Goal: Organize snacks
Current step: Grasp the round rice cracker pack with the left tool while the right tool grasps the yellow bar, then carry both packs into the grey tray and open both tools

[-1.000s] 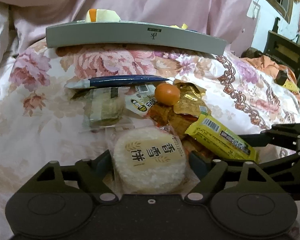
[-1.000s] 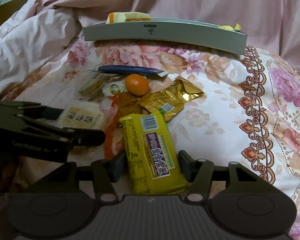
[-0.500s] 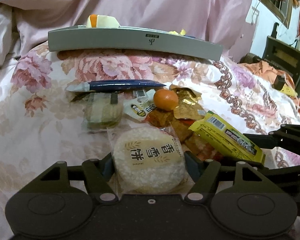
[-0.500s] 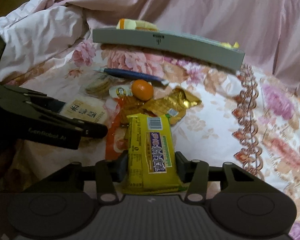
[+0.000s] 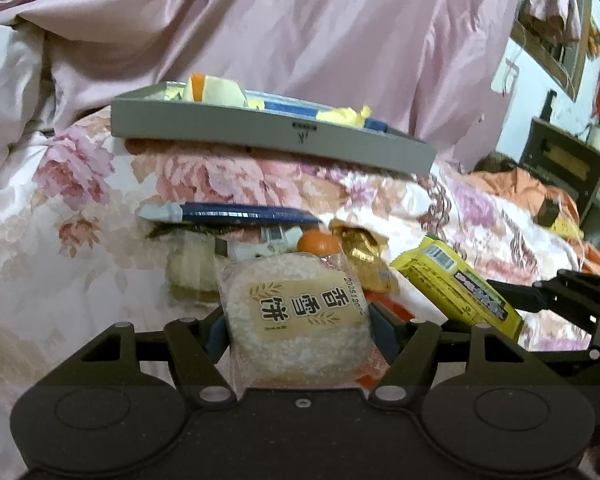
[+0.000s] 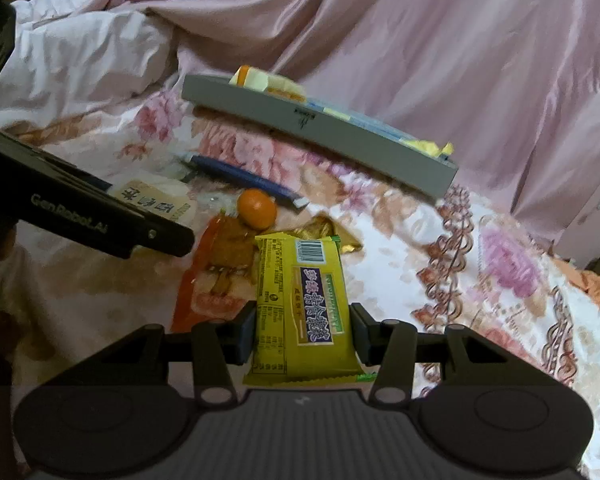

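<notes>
My left gripper [image 5: 298,326] is shut on a round rice cracker [image 5: 292,300] in a clear wrapper, lifted a little off the floral bedspread. In the right wrist view my right gripper [image 6: 303,330] is shut on a long yellow snack packet [image 6: 304,300], which also shows at the right of the left wrist view [image 5: 456,280]. A grey tray [image 5: 260,136] lies further back on the bed with several snacks inside, and it appears tilted in the right wrist view [image 6: 320,128].
On the bedspread between me and the tray lie a small orange [image 6: 256,208], a blue packet [image 5: 240,212], a gold wrapper [image 5: 360,248], an orange-red packet [image 6: 216,272] and a pale wrapped biscuit [image 5: 192,272]. Pink bedding rises behind. Dark furniture [image 5: 560,168] stands far right.
Both grippers closed onto their snacks and lifted them slightly. The right gripper rolled, so the tray now looks slanted in its view.
</notes>
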`<state>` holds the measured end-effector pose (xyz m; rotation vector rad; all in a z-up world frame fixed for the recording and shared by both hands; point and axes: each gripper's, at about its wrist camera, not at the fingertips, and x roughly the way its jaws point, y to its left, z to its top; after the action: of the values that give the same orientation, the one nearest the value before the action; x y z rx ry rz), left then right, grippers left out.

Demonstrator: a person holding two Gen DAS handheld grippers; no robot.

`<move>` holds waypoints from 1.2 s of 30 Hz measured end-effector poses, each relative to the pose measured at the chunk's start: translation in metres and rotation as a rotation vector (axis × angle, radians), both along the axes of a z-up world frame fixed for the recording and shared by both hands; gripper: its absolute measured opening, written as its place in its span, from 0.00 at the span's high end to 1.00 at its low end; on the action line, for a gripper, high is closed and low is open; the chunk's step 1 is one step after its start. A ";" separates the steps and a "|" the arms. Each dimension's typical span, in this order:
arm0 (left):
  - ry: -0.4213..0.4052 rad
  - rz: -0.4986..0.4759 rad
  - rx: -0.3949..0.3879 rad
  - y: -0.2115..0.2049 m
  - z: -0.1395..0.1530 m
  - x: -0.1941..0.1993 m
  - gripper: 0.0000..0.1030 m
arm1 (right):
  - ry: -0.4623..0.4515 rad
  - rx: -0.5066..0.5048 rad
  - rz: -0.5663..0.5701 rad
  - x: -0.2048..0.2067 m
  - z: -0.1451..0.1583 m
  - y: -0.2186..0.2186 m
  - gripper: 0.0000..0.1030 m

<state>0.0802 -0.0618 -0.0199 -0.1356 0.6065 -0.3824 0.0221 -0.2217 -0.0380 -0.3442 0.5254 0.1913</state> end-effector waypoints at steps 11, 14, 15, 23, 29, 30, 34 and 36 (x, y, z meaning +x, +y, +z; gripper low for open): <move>-0.083 0.081 -0.017 0.006 0.044 0.002 0.30 | -0.090 0.036 0.049 0.004 0.038 -0.015 0.49; -0.116 0.087 0.002 0.002 0.061 0.014 0.30 | -0.105 0.046 0.060 0.016 0.054 -0.018 0.49; -0.129 0.088 0.004 0.002 0.067 0.018 0.30 | -0.109 0.048 0.062 0.022 0.058 -0.020 0.49; -0.241 0.119 0.010 -0.007 0.115 0.079 0.30 | -0.141 0.055 0.072 0.076 0.094 -0.033 0.49; -0.246 0.130 0.000 -0.021 0.126 0.133 0.30 | -0.171 0.045 0.075 0.127 0.108 -0.042 0.49; -0.245 0.129 0.006 -0.025 0.126 0.141 0.30 | -0.180 0.038 0.073 0.134 0.108 -0.043 0.49; -0.242 0.119 0.042 -0.039 0.121 0.168 0.30 | -0.196 0.043 0.057 0.157 0.106 -0.047 0.49; -0.226 0.119 0.050 -0.043 0.115 0.178 0.30 | -0.201 0.039 0.053 0.165 0.103 -0.048 0.49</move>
<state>0.2584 -0.1049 0.0951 -0.0786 0.3825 -0.2621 0.1875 -0.2694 0.0655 -0.3358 0.3143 0.2155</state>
